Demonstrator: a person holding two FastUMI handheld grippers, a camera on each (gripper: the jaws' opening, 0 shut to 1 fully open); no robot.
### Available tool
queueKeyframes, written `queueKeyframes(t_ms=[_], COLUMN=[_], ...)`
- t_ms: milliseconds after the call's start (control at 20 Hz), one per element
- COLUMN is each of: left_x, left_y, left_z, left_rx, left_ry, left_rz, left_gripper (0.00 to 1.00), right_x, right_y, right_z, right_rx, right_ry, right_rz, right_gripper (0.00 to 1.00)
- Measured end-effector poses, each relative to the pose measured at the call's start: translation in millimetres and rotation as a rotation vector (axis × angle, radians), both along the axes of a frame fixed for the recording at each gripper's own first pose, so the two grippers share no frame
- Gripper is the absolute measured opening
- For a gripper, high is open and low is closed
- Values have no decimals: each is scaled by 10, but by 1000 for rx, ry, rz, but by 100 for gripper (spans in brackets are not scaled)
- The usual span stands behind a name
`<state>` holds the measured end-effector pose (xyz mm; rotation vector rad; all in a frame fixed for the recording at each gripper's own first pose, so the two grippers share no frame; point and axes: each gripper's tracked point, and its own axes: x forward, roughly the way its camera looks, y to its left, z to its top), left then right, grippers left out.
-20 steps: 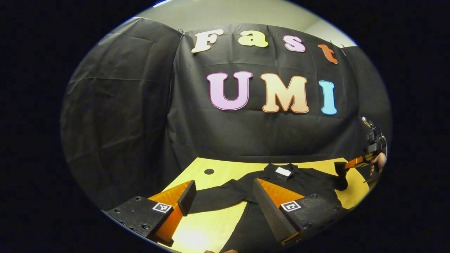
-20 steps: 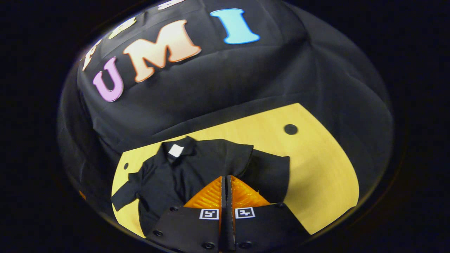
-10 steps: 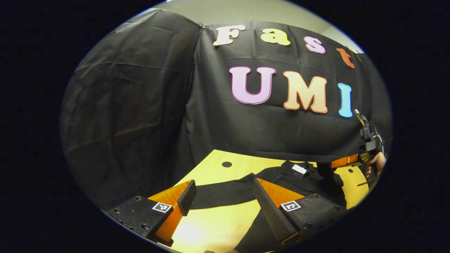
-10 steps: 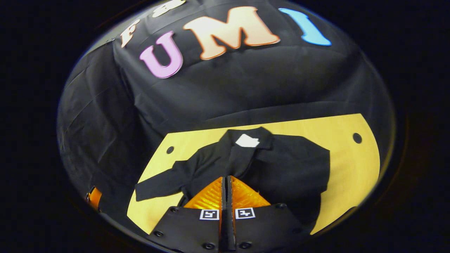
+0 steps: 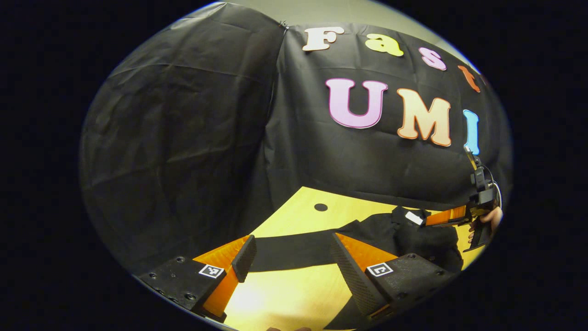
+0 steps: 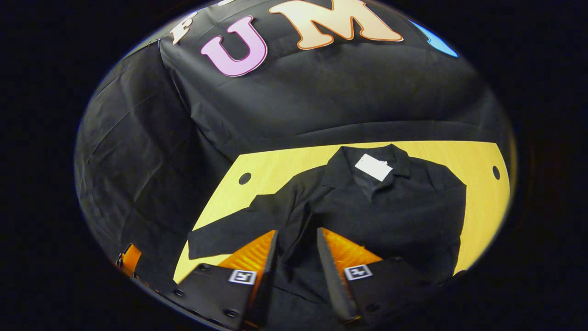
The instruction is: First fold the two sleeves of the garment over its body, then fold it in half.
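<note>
We had the left gripper (image 5: 289, 266) wide open and empty above the black shirt's outstretched left sleeve (image 5: 294, 250). The right gripper (image 6: 296, 262) hung parted, holding nothing, over the shirt body (image 6: 390, 211), its right sleeve seemingly already folded in. Farther off, the wooden table (image 6: 285, 168) bore the shirt (collar toward the wall), so we judged the next move was pinching that left sleeve near its cuff.

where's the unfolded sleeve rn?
The unfolded sleeve lies flat on the table, stretched out left of the shirt body in the right gripper view; in the left gripper view it runs between the left gripper fingers.
</note>
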<state>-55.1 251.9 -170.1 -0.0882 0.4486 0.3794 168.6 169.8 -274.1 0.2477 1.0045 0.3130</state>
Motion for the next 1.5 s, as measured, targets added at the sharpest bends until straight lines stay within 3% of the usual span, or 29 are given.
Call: queueKeyframes(t_ms=[100,150,250,300,350,600,750,950,1300,1400,1500], left_x=[3,3,-19,-27,-15,-131,-66,-41,-98,-40,-37], left_y=[147,227,378,453,502,763,935,993,1010,1069,1014], left_z=[-183,-272,-476,-574,-701,-1432,-1637,-1781,-2151,-2242,-2174], left_rx=[-12,-14,-16,-20,-31,-58,-11,-47,-193,-192,-185], left_ry=[23,38,70,89,105,297,344,421,546,511,518], left_rz=[37,58,100,115,121,162,153,157,175,180,155], left_gripper=[96,96,96,96,96,97,96,94,94,97,92], right_x=[-39,-67,-167,-243,-314,-584,-790,-978,-1189,-1220,-1257], right_y=[-11,-27,-86,-81,-106,-106,-106,-256,-587,-689,-748], right_z=[38,44,215,269,329,896,1256,1645,1857,1857,1844], right_rx=[-13,-24,-30,-31,-40,-23,18,7,-60,-80,-84], right_ry=[-27,-45,-84,-102,-109,-212,-251,-325,-383,-388,-386], right_rz=[4,6,15,18,27,13,-17,-38,-76,-92,-104], right_gripper=[73,75,100,93,98,98,98,98,98,98,98])
